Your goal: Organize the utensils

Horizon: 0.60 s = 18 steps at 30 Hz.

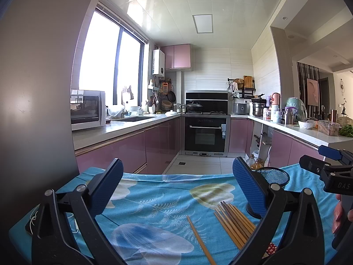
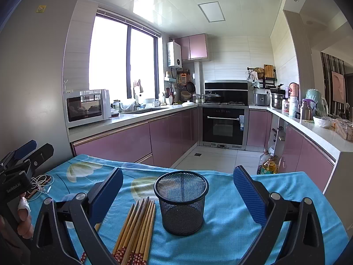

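Observation:
A black mesh holder cup (image 2: pixel 181 201) stands upright and empty on the blue floral cloth (image 2: pixel 231 220). A bundle of several wooden chopsticks (image 2: pixel 136 229) lies just left of it. In the left wrist view the bundle (image 1: pixel 233 223) lies at lower right, one single chopstick (image 1: pixel 199 240) lies apart to its left, and the cup's rim (image 1: pixel 273 175) shows behind the right finger. My left gripper (image 1: pixel 176 190) is open and empty above the cloth. My right gripper (image 2: pixel 178 194) is open and empty, its fingers either side of the cup, not touching it.
A phone with white earphones (image 2: pixel 40 186) lies at the table's left edge. Oil bottles (image 2: pixel 268 164) stand on the floor beyond the table. Pink kitchen cabinets (image 2: pixel 123 142), an oven (image 2: pixel 222 125) and a grey fridge wall (image 1: pixel 33 88) surround the table.

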Each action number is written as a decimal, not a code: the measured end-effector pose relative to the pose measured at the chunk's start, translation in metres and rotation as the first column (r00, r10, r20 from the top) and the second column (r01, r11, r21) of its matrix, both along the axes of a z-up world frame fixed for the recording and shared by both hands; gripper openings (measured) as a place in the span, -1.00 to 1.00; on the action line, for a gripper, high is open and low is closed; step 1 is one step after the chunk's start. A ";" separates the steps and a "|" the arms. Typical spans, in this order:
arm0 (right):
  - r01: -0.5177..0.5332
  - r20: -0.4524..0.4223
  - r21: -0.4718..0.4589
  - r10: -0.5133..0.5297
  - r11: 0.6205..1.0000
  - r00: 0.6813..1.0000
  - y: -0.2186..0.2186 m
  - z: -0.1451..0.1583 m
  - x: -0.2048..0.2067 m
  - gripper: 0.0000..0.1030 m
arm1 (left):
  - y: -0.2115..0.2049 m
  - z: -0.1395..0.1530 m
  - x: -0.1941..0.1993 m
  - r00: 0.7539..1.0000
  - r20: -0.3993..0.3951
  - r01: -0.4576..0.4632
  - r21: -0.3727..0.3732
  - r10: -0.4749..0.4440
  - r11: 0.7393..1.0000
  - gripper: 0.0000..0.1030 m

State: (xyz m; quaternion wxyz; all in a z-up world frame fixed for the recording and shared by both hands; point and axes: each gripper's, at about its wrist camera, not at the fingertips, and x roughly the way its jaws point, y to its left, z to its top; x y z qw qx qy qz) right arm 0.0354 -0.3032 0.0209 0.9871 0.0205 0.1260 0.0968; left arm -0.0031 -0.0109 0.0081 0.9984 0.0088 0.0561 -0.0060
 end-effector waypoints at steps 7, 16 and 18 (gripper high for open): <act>0.001 0.000 0.000 -0.001 1.000 1.000 0.000 0.000 0.000 0.88 | -0.004 0.002 -0.002 1.000 0.002 0.006 0.000 -0.006 1.000 0.89; 0.000 -0.005 0.000 0.000 1.000 1.000 0.001 -0.005 0.002 0.88 | -0.004 0.002 -0.002 1.000 0.001 0.006 0.000 -0.006 1.000 0.89; 0.000 -0.005 0.000 0.000 1.000 1.000 0.001 -0.005 0.002 0.88 | -0.005 0.002 -0.003 1.000 0.001 0.005 0.000 -0.005 1.000 0.89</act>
